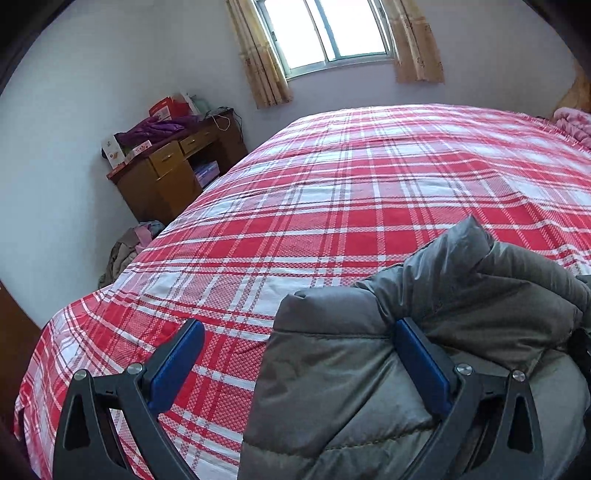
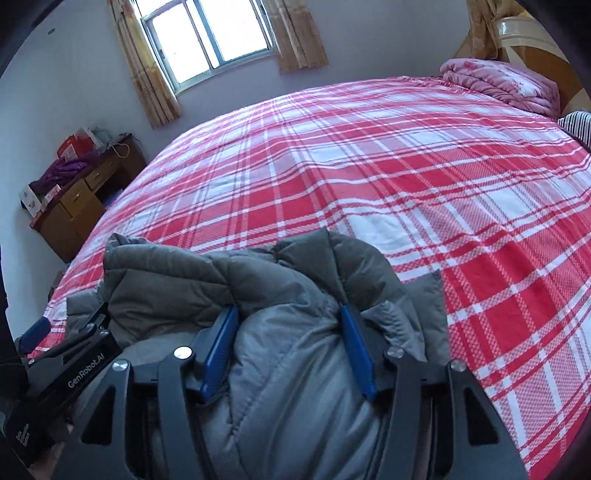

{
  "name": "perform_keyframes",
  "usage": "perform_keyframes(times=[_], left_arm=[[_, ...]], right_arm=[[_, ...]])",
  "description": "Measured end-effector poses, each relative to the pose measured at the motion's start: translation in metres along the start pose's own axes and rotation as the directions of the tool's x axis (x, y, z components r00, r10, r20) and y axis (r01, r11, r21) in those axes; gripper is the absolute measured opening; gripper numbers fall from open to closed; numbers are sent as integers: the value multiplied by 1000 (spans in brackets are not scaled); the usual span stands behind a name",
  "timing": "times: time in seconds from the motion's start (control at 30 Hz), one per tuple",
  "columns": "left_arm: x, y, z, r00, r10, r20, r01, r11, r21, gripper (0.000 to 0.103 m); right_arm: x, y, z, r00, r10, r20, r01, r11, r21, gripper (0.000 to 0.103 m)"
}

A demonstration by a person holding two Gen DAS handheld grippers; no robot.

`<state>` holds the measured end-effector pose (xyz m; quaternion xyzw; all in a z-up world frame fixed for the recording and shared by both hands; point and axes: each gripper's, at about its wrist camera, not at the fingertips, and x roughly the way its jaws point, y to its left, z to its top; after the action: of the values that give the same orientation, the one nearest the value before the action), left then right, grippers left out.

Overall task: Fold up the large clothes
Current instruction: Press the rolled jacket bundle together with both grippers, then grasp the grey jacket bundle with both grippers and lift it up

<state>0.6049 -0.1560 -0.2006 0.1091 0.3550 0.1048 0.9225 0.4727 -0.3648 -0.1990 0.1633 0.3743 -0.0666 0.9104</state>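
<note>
In the left wrist view the grey puffer jacket lies bunched at the near edge of the bed, and every other place here is told from that jacket. The left gripper stands spread wide, its blue pads far apart: one pad presses against the jacket's quilted side, the other hangs over bare plaid sheet to the jacket's left, so nothing is pinched. Beyond the jacket the sheet runs flat toward the window; far to its left a wooden desk stands off the bed. In the right wrist view the right gripper straddles a thick hump of the same jacket, both pads sunk in the padding with cloth bulging between them; the jaws look partly closed around the bundle, though whether the grip is firm I cannot tell. The left gripper shows just left of the jacket. A folded pink blanket sits far beyond it, to the right. The step in hand seems to be spreading the heap before folding: it would go best if each tool took one layer at a hem or shoulder and not a fat wad, then carried it outward. Wide free sheet lies beyond and right; the mattress edge is close on the near and left sides, so cloth should go away from those
</note>
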Motion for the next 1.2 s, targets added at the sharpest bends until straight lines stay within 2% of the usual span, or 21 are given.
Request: perform_keyframes(times=[0.57,0.67,0.73,0.8,0.87,0.9,0.97,1.0,1.1,1.13,1.2], left_arm=[[7,-7,-1,1000,17,-26,-16,999,35,102],[9,6,4,994,-66,-82,67,998,12,102],[-6,33,5,971,-201,-132,195,979,-59,102],[-30,58,-1,950,-298,-96,287,951,-112,102],[-51,82,-18,919,-391,-56,385,918,-94,102],[-53,86,-25,914,-401,-62,396,915,-81,102],[-53,93,-44,910,-409,-73,404,912,-67,102],[-50,93,-51,908,-411,-83,406,911,-69,102],[-41,88,-67,887,-444,-128,434,895,-97,102],[-42,86,-69,885,-449,-122,438,893,-104,102],[-44,79,-72,896,-431,-107,424,902,-83,102]], right_arm=[[10,7,-1,997,-69,-31,67,997,-49,60],[9,6,-1,998,-59,-30,58,997,-43,60],[4,3,-1,999,-20,-36,19,999,-39,63],[-15,-3,-2,1000,12,-28,-13,999,-42,64],[-50,-11,-8,999,11,33,-10,1000,-27,76],[-63,-15,-12,998,9,62,-8,1000,-26,84],[-89,-27,-26,993,-25,114,27,1000,-15,87],[-94,-35,-36,994,-33,107,33,999,-4,87],[-86,-51,-59,1000,-4,23,3,1000,25,87],[-83,-53,-64,1000,10,14,-10,1000,29,87],[-81,-57,-71,999,43,12,-44,998,49,87]])
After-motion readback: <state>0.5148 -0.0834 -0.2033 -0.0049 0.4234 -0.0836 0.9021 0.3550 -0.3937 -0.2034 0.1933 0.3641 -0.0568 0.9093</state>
